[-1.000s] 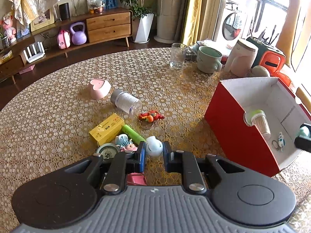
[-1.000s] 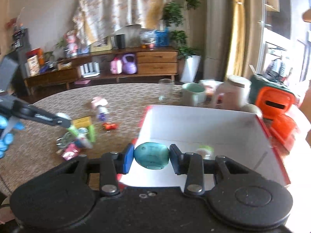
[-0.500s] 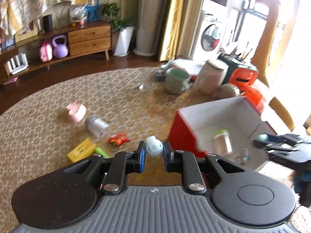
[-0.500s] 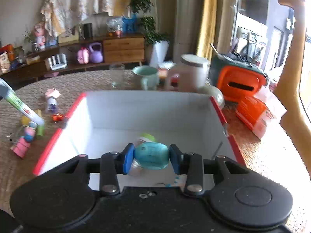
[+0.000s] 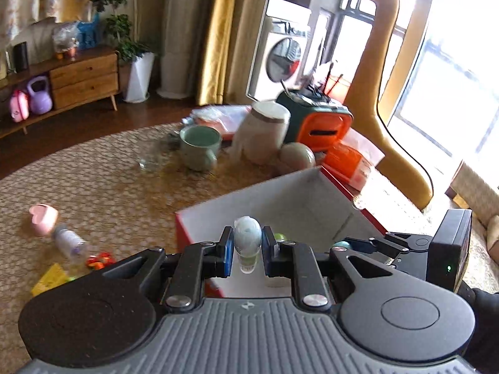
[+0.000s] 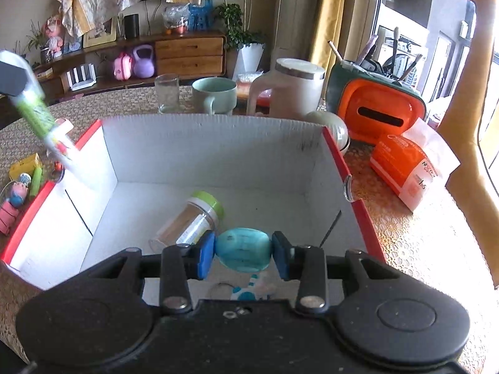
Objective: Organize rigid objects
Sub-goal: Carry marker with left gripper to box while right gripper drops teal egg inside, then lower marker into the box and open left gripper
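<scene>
left claw (image 6: 12,78) cut off by the frame's edge.

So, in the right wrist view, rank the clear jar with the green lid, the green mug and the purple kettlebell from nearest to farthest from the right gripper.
1. Clear jar with the green lid: inside the box, just left of the right gripper.
2. Green mug: on the table beyond the box.
3. Purple kettlebell: on the far sideboard.

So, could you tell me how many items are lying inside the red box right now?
2: a green-capped jar on its side mid-floor, and a small blue-white toy at the near edge. The grippers may hide others.
</scene>
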`<state>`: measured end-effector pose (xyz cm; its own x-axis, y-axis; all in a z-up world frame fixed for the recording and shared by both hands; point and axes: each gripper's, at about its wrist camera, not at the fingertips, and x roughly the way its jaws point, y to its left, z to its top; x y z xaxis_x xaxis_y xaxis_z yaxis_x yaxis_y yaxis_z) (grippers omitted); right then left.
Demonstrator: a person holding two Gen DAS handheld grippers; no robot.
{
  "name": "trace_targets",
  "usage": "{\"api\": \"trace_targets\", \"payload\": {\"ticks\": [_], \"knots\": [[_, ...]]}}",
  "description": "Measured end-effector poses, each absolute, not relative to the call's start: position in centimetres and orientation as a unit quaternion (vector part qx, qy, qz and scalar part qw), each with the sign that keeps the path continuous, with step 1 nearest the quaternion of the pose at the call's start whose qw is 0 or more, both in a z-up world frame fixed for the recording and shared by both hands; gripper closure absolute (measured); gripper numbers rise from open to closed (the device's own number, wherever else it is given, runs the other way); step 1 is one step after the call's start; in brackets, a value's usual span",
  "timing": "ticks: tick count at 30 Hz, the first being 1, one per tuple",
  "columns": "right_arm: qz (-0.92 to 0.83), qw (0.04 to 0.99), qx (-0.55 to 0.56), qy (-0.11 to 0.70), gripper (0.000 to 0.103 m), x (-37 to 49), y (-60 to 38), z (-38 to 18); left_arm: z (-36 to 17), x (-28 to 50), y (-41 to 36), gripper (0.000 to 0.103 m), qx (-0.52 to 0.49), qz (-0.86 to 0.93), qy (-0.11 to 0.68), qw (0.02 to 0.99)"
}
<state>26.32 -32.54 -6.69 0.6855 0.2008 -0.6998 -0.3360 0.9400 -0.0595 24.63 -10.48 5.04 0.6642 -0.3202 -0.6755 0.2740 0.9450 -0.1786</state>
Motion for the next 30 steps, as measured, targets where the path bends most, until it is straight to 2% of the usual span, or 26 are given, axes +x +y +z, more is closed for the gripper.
{"api": "trace_targets", "payload": {"ticks": [13,21,30], "knots": [[0.151,0.904,-0.094,0.39,0.064,28.4,-33.1,-8.1,-0.9,29.9,-14.3,0.085,-0.026,-0.141,0.392,0.909],[0.151,0.899,-0.093,0.401,0.066,28.9,-33.5,-8.7,-2.5,30.8,-15.7,0.085,-0.03,-0.145,0.386,0.911],[0.153,0.897,-0.09,0.405,0.065,28.7,-33.4,-9.0,-5.4,30.2,-15.7,0.085,-0.033,-0.146,0.437,0.887]]}}
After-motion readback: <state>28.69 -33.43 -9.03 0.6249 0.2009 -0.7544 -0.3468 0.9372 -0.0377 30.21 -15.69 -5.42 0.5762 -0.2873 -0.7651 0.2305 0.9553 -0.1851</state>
